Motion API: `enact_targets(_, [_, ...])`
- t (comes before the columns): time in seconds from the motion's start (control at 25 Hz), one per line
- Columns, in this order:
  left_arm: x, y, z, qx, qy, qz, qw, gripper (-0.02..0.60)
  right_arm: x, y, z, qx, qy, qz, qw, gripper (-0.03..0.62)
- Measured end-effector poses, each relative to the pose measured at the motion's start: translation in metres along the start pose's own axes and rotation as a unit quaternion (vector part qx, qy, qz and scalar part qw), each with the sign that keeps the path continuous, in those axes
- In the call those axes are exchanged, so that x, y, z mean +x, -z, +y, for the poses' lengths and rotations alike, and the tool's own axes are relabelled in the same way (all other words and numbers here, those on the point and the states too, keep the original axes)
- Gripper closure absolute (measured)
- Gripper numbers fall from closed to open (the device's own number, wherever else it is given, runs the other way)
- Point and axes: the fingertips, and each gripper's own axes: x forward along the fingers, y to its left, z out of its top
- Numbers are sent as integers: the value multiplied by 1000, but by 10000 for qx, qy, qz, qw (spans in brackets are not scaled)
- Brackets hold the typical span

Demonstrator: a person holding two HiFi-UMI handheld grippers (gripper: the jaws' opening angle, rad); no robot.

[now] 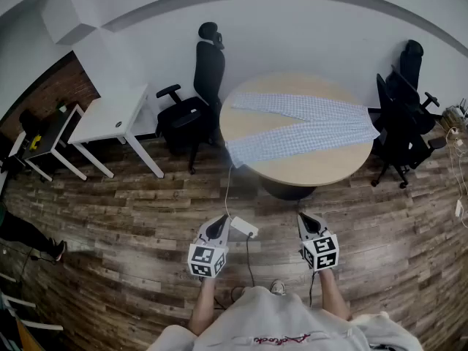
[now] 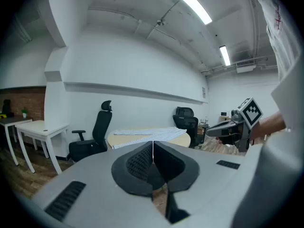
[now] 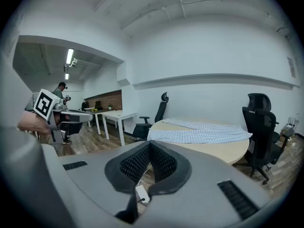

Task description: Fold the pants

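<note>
progress: zero, nothing folded | pants lay spread flat on worktop | left tool, right tool both closed, empty, well short of worktop

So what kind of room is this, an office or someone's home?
Most likely an office: a black swivel office chair, a white rectangular desk, and a round light-wood table.

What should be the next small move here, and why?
Probably a step forward to the round table. The pants lie spread out on it, seemingly beyond reach, while the left gripper and the right gripper are shut and empty, well short of the table's near edge.
</note>
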Motion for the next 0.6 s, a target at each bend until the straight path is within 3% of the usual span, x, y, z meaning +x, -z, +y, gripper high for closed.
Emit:
enact_targets(0.4, [18,-1,-15,85,-93,117,9999,546,3,2,-21,3,-145,36,9999,565])
enact_targets(0.6, [22,0,-25,111,-209,201,9995,546,6,1,-29,101,-410,-70,9991,565])
